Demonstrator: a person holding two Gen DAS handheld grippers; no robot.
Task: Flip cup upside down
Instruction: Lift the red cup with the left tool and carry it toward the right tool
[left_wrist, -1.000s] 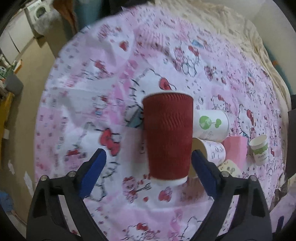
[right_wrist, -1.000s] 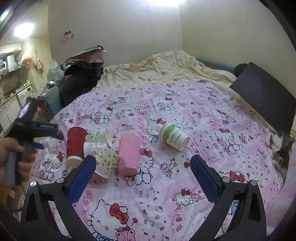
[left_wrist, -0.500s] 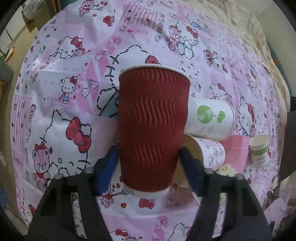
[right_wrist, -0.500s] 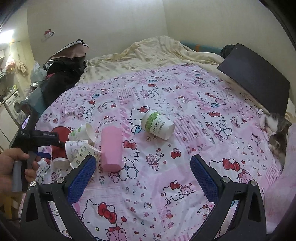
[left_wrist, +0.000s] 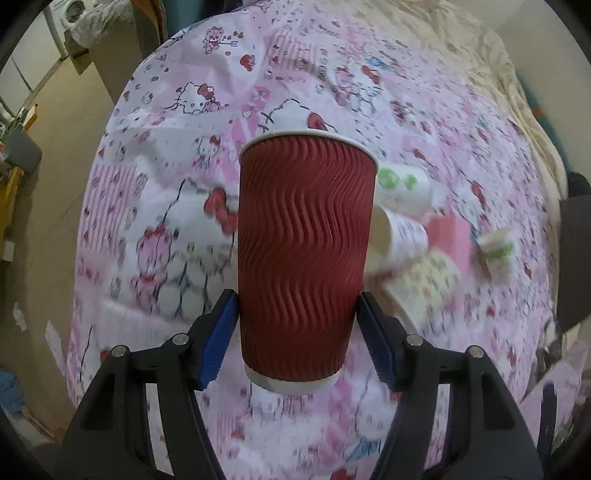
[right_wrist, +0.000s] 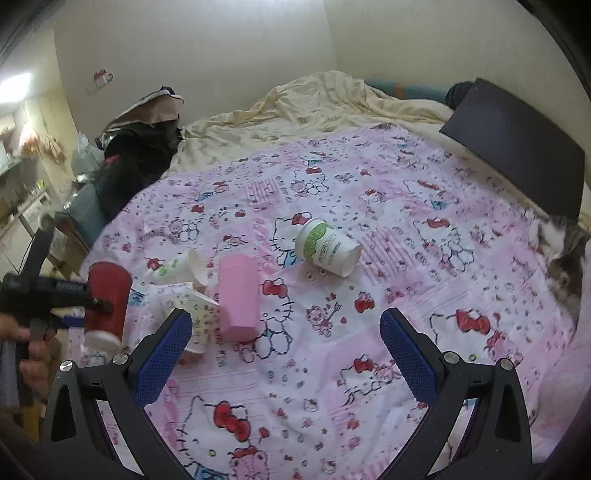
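Note:
A red ribbed paper cup stands upright, its white rim at the top and its white base at the bottom. My left gripper is shut on its lower half, blue pads pressing both sides, and holds it just above the pink Hello Kitty bedspread. In the right wrist view the red cup shows at far left in the left gripper. My right gripper is open and empty over the bedspread.
Other cups lie on their sides: a pink one, a green-and-white one, two white printed ones. A cat lies at the right edge. A dark board and a cream duvet are behind.
My left gripper closed on the red cup and lifted it slightly off the bedspread. The right gripper drifted a little and stayed open.

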